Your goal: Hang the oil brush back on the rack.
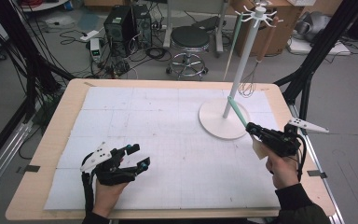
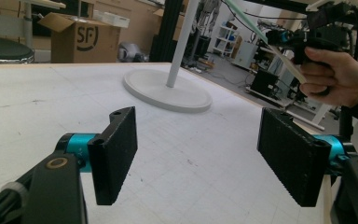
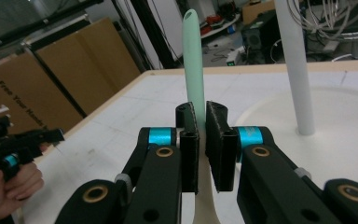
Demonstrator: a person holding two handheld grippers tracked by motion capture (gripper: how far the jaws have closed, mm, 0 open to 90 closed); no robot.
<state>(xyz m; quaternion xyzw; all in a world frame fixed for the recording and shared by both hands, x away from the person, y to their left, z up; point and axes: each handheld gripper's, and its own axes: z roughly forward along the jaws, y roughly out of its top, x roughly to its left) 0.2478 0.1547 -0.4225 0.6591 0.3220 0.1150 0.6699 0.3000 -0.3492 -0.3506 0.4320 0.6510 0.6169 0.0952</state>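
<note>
Presently, the right gripper (image 1: 253, 129) is clamped on a utensil with a mint-green handle (image 1: 236, 110) and a cream blade end, at the right side of the surface (image 1: 168, 135). In the high view the handle slants up and away from the jaws toward the white pole of the hanging stand (image 1: 240, 65), crossing in front of its lower part above the round white base (image 1: 214, 122); whether handle and pole touch cannot be told. The cream end projects below the gripper, beside the right hand (image 1: 282, 170). In the right gripper view the jaws stand close together with the handle (image 3: 193, 70) pressed between the pads, rising straight ahead, the pole just to its right. The left gripper (image 1: 137, 155) sits at the near left of the surface, held in the left hand (image 1: 109, 189), jaws wide apart with nothing between them. In the left gripper view both pads are well separated over bare white surface. A wire whisk (image 1: 248, 86) hangs from the stand's top hooks, on the far side of the pole.
</note>
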